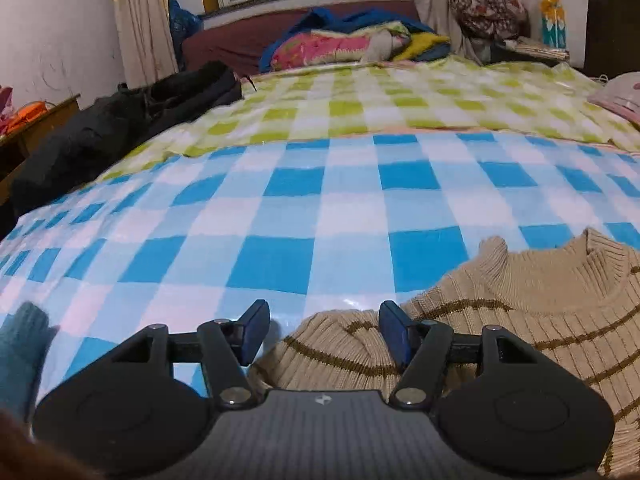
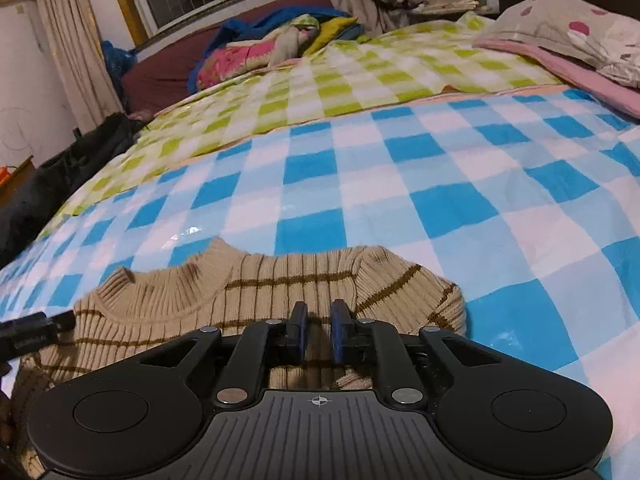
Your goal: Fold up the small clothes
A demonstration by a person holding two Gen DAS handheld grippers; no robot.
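A beige ribbed sweater with brown stripes (image 1: pixel 520 312) lies flat on the blue-and-white checked sheet (image 1: pixel 280 208), collar pointing away from me. My left gripper (image 1: pixel 325 332) is open over the sweater's left shoulder and sleeve edge. Its right finger (image 1: pixel 394 332) is on the knit and its left finger (image 1: pixel 256 330) is over the sheet. In the right wrist view the sweater (image 2: pixel 168 312) fills the lower left. My right gripper (image 2: pixel 319 332) hovers low over its right shoulder with a narrow gap between the pads and no fabric pinched. The left gripper's finger (image 2: pixel 40 330) shows at the left edge.
A black coat (image 1: pixel 120 128) lies along the bed's left edge. A green checked sheet (image 1: pixel 400 100) covers the far half. Piled bedding (image 1: pixel 352 40) sits by the window and a spotted pillow (image 2: pixel 568 32) lies at the right. A teal knitted sleeve (image 1: pixel 20 352) shows at lower left.
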